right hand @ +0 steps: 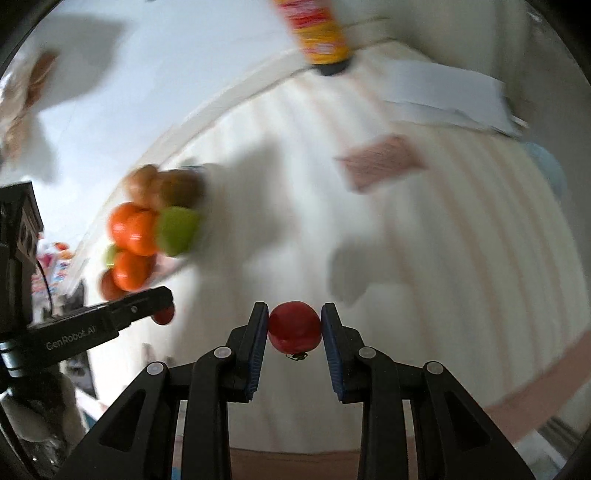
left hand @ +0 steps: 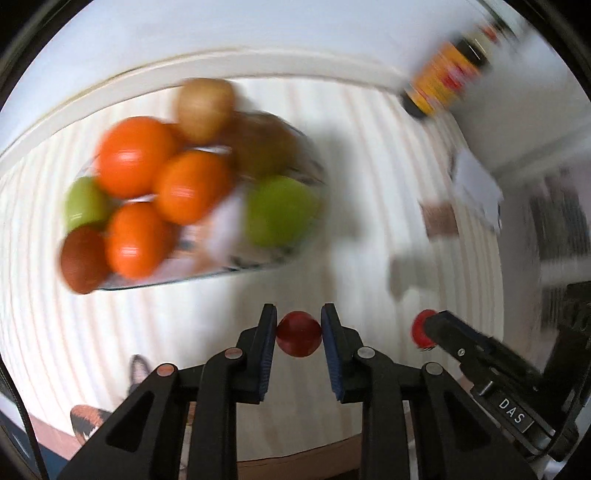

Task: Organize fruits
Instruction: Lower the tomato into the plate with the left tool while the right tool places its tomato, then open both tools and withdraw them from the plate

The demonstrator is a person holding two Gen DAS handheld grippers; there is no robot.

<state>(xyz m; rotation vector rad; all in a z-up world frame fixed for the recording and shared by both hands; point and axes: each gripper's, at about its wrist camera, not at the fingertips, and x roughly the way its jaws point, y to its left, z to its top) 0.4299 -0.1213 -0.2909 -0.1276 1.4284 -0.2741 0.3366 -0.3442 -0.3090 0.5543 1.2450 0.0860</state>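
Both frames are motion-blurred; only the grippers and what they hold read sharp.

Left wrist view: my left gripper [left hand: 299,334] is closed on a small dark red fruit [left hand: 299,339], pads pressing both sides, held clear above the cloth. The fruit bowl [left hand: 258,264] sits up and to the left, well apart from the fingers. I count three oranges [left hand: 133,157], two green apples [left hand: 280,210], a brownish-red fruit [left hand: 83,260] at the lower left edge and two tan or brown ones [left hand: 205,109] at the back. The bowl's wall is too smeared for me to describe. My right gripper [left hand: 424,332] enters from the lower right, seen side-on, with a bit of red showing at its tip.

Right wrist view: my right gripper [right hand: 294,326] is clamped on a bright red fruit [right hand: 294,328] with a small dark stem end at its underside. This view alone shows that stem, and a pinkish-brown flat piece [right hand: 384,162] lying on the cloth ahead. The left gripper [right hand: 162,306] shows at left, with the bowl pile [right hand: 147,229] just beyond it.

Surface: a cream ribbed tablecloth [right hand: 461,258] on a round table. A yellow-and-red labelled container [right hand: 321,33] stands at the far edge, white papers [right hand: 447,96] near it. The pale wall [left hand: 184,33] rises behind.
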